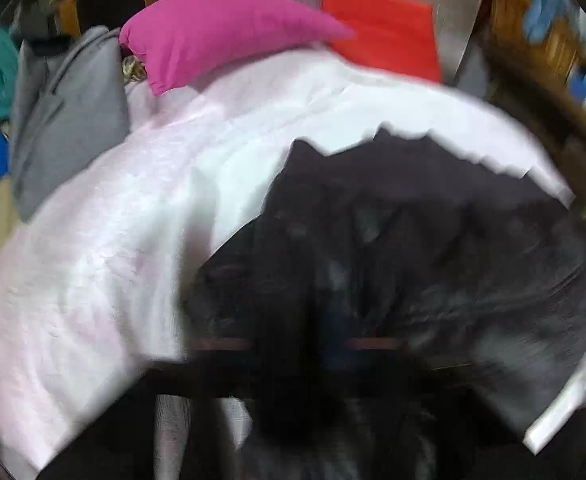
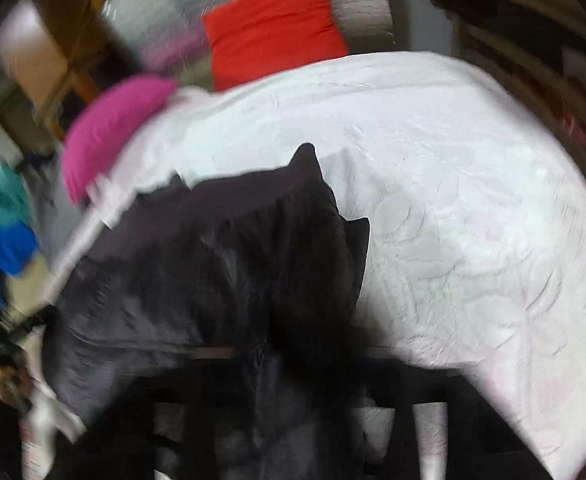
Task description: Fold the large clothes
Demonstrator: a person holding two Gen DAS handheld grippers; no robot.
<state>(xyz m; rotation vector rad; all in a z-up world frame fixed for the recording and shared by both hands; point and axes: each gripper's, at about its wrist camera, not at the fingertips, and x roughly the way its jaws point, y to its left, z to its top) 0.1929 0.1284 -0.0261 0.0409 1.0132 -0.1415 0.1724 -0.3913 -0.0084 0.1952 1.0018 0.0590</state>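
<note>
A large black garment (image 1: pixel 413 220) lies crumpled on a white quilted bedspread (image 1: pixel 113 260); both views are motion-blurred. In the left wrist view its cloth bunches down into my left gripper (image 1: pixel 299 344) at the bottom centre, and the dark fingers look shut on a fold. In the right wrist view the same black garment (image 2: pixel 213 260) lies left of centre on the bedspread (image 2: pixel 473 200). A ridge of it runs down into my right gripper (image 2: pixel 293 352), which also looks shut on the cloth. The fingertips are hidden by fabric and blur.
A pink pillow (image 1: pixel 221 28) and a red pillow (image 1: pixel 385 28) lie at the far end of the bed. A grey garment (image 1: pixel 69 120) and blue and teal clothes (image 2: pixel 5 232) lie at the left edge. Wooden furniture (image 1: pixel 533 40) stands to the right.
</note>
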